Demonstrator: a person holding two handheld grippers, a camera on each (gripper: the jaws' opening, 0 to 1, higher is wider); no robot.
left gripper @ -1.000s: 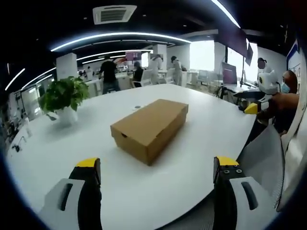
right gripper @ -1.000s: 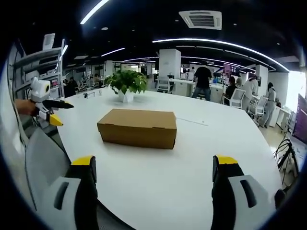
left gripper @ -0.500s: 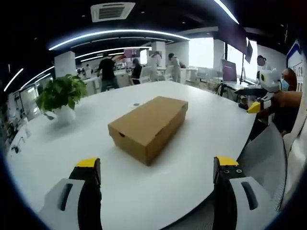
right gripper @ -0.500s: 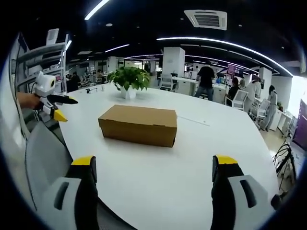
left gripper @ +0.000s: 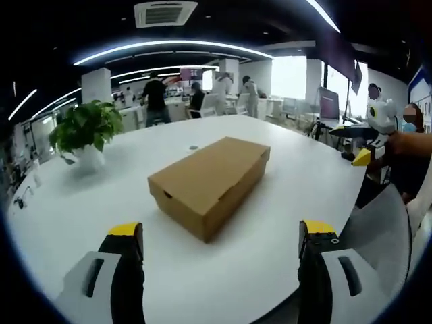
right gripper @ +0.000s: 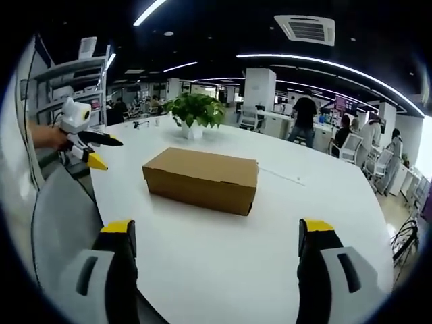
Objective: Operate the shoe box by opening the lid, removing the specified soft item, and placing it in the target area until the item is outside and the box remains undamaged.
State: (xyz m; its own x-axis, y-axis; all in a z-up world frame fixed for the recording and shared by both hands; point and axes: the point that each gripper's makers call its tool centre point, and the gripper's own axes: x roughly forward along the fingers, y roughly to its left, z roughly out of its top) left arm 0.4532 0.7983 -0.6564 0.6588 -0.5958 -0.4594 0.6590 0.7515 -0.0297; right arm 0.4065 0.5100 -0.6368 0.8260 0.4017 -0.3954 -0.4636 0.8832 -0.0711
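A brown cardboard shoe box [left gripper: 210,182] lies with its lid down on a round white table [left gripper: 61,216]; the right gripper view shows the same shoe box [right gripper: 201,179] from its long side. My left gripper [left gripper: 219,239] is open, short of the box, with nothing between its jaws. My right gripper [right gripper: 219,239] is open too, also short of the box and holding nothing. The right gripper [left gripper: 361,145] shows at the right edge of the left gripper view, held by a hand. In the right gripper view the left gripper [right gripper: 91,145] shows at the left. The soft item is hidden.
A potted green plant [left gripper: 84,135] stands on the table's far left; it is behind the box as the potted plant [right gripper: 196,115] in the right gripper view. A grey chair back [right gripper: 57,223] is by the table edge. Several people stand at desks far behind.
Both cameras have moved a little closer to the box, which looks slightly larger. The box itself has not moved, and both grippers have stayed open.
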